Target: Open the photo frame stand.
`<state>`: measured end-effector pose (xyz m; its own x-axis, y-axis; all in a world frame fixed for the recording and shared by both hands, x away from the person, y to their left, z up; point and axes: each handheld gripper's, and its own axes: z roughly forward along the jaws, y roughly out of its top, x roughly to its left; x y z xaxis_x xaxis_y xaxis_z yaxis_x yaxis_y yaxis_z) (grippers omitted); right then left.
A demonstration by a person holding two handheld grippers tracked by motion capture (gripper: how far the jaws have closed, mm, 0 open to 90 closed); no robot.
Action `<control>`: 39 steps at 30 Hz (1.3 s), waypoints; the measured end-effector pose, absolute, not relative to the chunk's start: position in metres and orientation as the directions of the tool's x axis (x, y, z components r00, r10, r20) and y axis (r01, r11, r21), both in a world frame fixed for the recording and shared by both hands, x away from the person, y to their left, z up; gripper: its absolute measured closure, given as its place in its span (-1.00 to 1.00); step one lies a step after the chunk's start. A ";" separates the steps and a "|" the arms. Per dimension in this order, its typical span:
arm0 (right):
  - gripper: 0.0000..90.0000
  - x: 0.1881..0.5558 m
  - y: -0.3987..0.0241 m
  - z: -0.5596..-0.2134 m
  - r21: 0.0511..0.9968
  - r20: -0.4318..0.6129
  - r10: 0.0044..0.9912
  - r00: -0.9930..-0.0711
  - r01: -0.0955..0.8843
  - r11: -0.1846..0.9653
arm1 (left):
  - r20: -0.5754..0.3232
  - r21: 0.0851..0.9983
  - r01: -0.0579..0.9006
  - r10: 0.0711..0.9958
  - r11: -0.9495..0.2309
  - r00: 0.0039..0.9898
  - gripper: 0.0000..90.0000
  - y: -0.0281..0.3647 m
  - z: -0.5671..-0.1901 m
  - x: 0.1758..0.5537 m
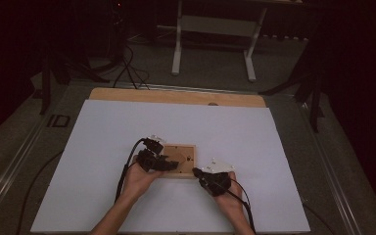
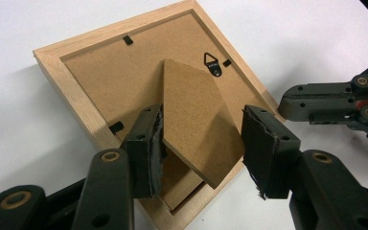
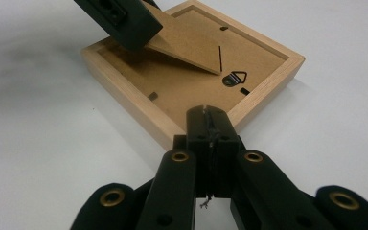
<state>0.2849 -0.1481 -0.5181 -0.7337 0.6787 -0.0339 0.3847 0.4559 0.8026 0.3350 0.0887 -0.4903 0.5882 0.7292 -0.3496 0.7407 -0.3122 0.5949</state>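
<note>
While my closed right hand-held gripper (image 3: 208, 125) steadies the picture frame (image 2: 76, 91), I keep my left hand-held gripper (image 2: 203, 143) open around its stand (image 2: 196, 120), lifting gently.

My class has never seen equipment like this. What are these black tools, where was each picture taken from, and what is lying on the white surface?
A person sits at a table and holds a hand-operated tool with two jaws in each hand. One picture looks down from above the table; the other two come from small cameras riding on each tool, looking along its jaws.

On the white board lies a wooden picture frame, face down, so you see its brown back. The left gripper has its jaws either side of the frame's fold-out stand, which is lifted off the back. One pad touches its edge. The right gripper is shut and empty, with its tip at the frame's corner.
</note>
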 end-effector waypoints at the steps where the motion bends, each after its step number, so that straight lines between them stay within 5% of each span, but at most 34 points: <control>1: 0.97 0.285 -0.148 -0.518 0.803 -0.033 0.678 -0.734 0.385 0.456 | -0.339 0.595 0.736 0.730 -0.322 0.593 0.15 0.089 -0.490 0.335; 21: 0.68 0.287 -0.162 -0.501 0.795 -0.018 0.689 -0.725 0.408 0.450 | -0.204 0.685 0.624 0.723 -0.376 0.660 0.17 0.085 -0.486 0.321; 31: 0.36 0.303 -0.177 -0.474 0.816 0.006 0.710 -0.705 0.414 0.404 | -0.113 0.747 0.532 0.713 -0.399 0.692 0.17 0.087 -0.487 0.304; 39: 0.34 0.316 -0.173 -0.462 0.829 0.007 0.712 -0.702 0.402 0.388 | -0.040 0.780 0.459 0.699 -0.425 0.714 0.17 0.091 -0.490 0.291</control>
